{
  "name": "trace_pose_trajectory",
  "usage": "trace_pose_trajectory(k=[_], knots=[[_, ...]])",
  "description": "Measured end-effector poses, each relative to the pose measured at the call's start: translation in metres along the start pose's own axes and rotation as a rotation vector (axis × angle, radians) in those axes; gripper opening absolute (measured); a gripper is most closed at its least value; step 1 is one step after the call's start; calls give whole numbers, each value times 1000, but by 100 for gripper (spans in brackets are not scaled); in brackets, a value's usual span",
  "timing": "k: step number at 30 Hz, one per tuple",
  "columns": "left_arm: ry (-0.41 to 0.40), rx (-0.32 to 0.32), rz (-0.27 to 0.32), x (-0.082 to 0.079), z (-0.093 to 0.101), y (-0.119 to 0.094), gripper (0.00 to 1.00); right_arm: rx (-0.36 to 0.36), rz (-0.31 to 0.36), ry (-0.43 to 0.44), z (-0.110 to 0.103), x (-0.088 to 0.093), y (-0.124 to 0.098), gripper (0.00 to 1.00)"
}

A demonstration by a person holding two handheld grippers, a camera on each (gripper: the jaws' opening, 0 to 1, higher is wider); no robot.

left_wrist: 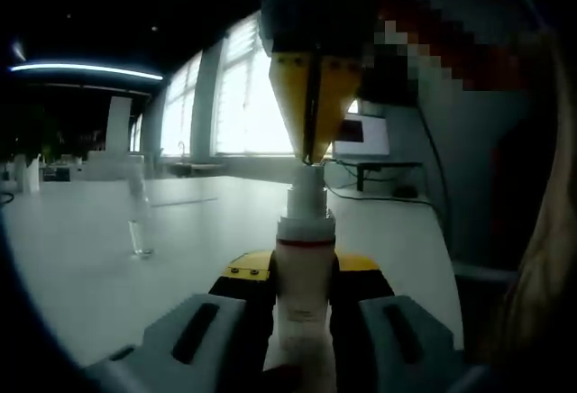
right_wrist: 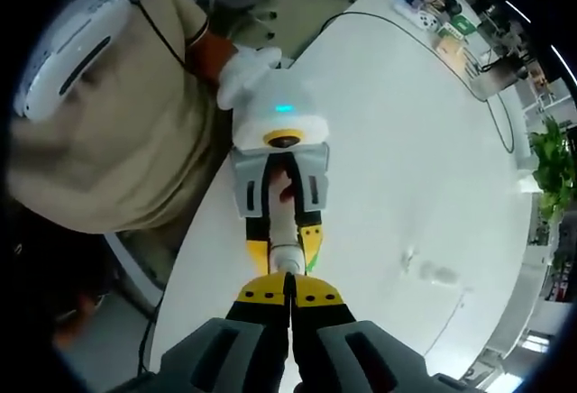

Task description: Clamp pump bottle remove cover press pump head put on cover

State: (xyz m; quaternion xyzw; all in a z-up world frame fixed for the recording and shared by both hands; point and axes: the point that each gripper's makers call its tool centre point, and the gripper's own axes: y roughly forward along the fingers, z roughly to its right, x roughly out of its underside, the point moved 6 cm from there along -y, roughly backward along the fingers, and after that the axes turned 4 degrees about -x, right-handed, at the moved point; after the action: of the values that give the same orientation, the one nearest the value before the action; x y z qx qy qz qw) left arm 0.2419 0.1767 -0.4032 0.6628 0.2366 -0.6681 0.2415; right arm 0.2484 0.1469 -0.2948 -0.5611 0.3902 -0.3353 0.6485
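A white pump bottle [left_wrist: 305,231] with a red band stands upright between the jaws of my left gripper [left_wrist: 305,271], which is shut on its body. My right gripper [left_wrist: 309,154] comes down from above, yellow fingertips shut together and touching the top of the pump head [left_wrist: 306,190]. In the right gripper view my right gripper [right_wrist: 288,298] meets the bottle's top [right_wrist: 286,260], with the left gripper [right_wrist: 285,251] holding the bottle below it. The clear cover [left_wrist: 138,226] stands apart on the table, a faint glassy shape [right_wrist: 439,273].
The white table [right_wrist: 406,141] stretches wide around the cover. A person in beige clothes [right_wrist: 108,141] stands at its edge, a white-gloved hand [right_wrist: 243,73] on the left gripper. Small boxes [right_wrist: 433,5] and a cable lie at the far end; a monitor [left_wrist: 361,136] sits beyond.
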Motion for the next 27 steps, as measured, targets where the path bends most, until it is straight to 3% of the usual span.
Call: trace_pose_trajectory(k=[27], knots=[[-2,5,-1,0,1,0,14,-12,12,21,0,1,0,0]])
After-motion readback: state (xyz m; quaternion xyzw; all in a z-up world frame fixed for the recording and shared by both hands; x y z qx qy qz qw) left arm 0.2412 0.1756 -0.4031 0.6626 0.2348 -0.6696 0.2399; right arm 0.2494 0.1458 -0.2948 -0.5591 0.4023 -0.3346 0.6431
